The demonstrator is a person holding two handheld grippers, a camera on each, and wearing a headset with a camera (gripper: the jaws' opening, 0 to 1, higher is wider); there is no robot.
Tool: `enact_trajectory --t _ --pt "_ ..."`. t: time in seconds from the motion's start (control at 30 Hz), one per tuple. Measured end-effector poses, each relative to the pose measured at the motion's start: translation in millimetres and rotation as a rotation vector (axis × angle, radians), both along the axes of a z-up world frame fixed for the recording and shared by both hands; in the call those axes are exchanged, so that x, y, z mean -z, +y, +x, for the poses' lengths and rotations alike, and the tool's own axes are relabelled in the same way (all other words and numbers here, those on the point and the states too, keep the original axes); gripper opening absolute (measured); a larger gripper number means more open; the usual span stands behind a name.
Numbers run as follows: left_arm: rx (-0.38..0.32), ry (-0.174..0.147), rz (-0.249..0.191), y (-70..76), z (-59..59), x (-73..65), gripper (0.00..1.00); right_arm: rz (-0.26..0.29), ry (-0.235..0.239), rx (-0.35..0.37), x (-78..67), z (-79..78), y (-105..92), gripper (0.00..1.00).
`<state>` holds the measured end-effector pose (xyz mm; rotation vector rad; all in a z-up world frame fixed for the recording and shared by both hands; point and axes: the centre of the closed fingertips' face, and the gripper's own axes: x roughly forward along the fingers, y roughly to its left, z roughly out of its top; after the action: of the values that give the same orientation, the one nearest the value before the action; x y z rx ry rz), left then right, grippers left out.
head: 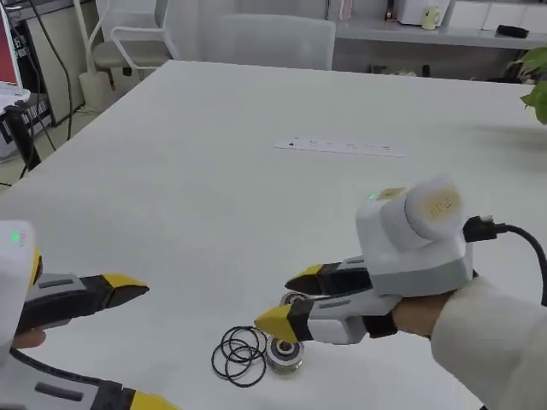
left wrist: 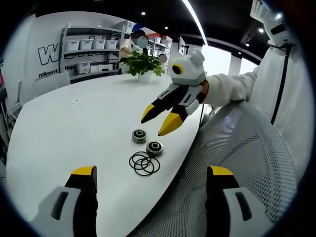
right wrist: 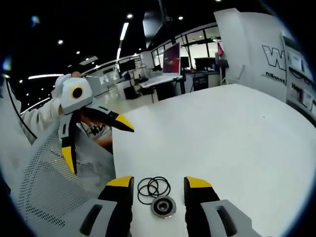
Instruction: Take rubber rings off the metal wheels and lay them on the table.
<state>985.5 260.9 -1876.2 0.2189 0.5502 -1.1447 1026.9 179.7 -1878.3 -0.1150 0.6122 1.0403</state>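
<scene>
Left gripper [head: 156, 346] jaws wide apart, empty, at near table [head: 214, 171] edge. Loose rubber rings [head: 240, 354] lie flat just beside metal wheel [head: 284, 354]. Right gripper [head: 272, 301] jaws parted, empty, above it; 2nd wheel [left wrist: 139, 136] just beyond

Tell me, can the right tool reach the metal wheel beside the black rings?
Probably yes: the right tool is open, the wheel sits close ahead between its jaws, and nothing stands in the way.
</scene>
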Motion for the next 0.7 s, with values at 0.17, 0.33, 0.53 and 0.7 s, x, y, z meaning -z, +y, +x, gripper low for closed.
enact_trajectory --t 0.17,0.33,0.53,0.7 --pt "0.001 0.000 -0.002 -0.3 0.0 -0.2 0.90 0.033 -0.033 0.024 -20.7 3.4 -7.5 0.46" --pt "0.003 0.002 -0.002 -0.7 -0.4 -0.1 0.90 0.068 -0.049 0.045 -38.4 0.5 -20.4 0.54" --pt "0.011 0.008 -0.004 -1.6 -1.3 0.6 0.91 0.047 -0.080 0.065 -46.4 -6.0 -45.4 0.63" --pt "0.014 0.011 -0.016 -3.5 -2.8 -1.2 0.92 0.023 -0.103 0.071 -47.9 -16.8 -65.8 0.72"
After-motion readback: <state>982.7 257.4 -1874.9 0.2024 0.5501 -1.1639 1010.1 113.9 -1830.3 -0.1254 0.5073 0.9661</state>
